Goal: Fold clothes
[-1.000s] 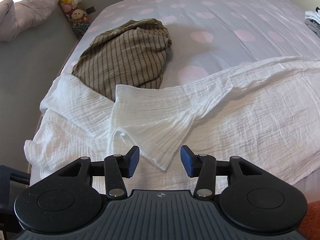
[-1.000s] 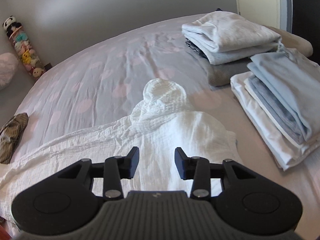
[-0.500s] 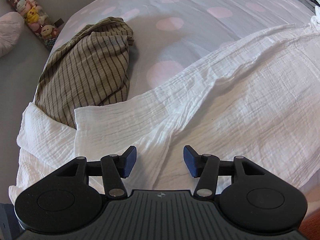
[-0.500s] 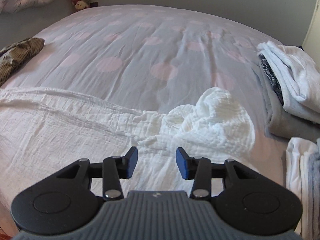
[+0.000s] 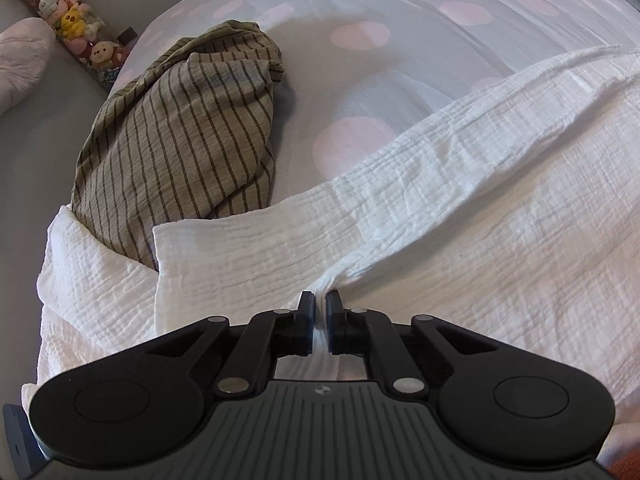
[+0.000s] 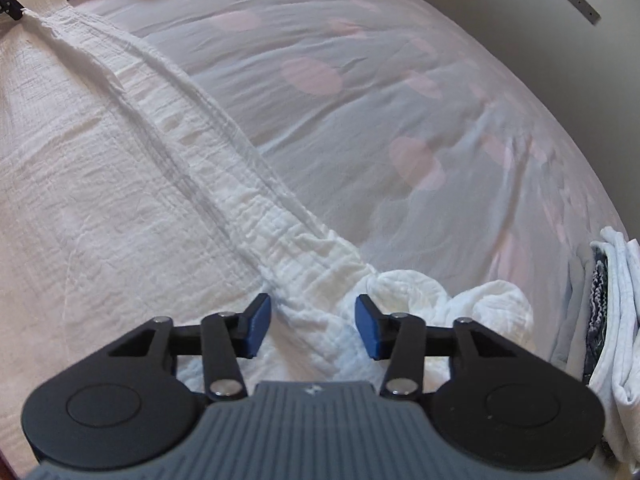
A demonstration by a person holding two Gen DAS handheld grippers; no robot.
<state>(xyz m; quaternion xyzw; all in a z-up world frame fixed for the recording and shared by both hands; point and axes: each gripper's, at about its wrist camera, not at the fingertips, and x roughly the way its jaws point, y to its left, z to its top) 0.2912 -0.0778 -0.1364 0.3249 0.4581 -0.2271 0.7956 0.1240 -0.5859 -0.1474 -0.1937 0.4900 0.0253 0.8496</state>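
A white crinkled garment (image 5: 460, 200) lies spread across the bed, with a folded flap at its left end. My left gripper (image 5: 320, 304) is shut on a pinched ridge of this white fabric near the flap. In the right wrist view the same garment (image 6: 100, 184) runs as a long fold to a bunched end (image 6: 460, 300). My right gripper (image 6: 312, 316) is open, its blue pads either side of the fabric fold just short of the bunched end. The left gripper's tip shows far off at the garment's other end (image 6: 10, 4).
An olive striped garment (image 5: 180, 128) lies crumpled beside the white one, partly on it. The bed has a grey sheet with pink dots (image 6: 360, 100). A stack of folded clothes (image 6: 612, 300) sits at the right. Plush toys (image 5: 68, 20) stand by the wall.
My left gripper went from open to shut on the white fabric. My right gripper swung round and came lower over the fold by the bunched end, still open.
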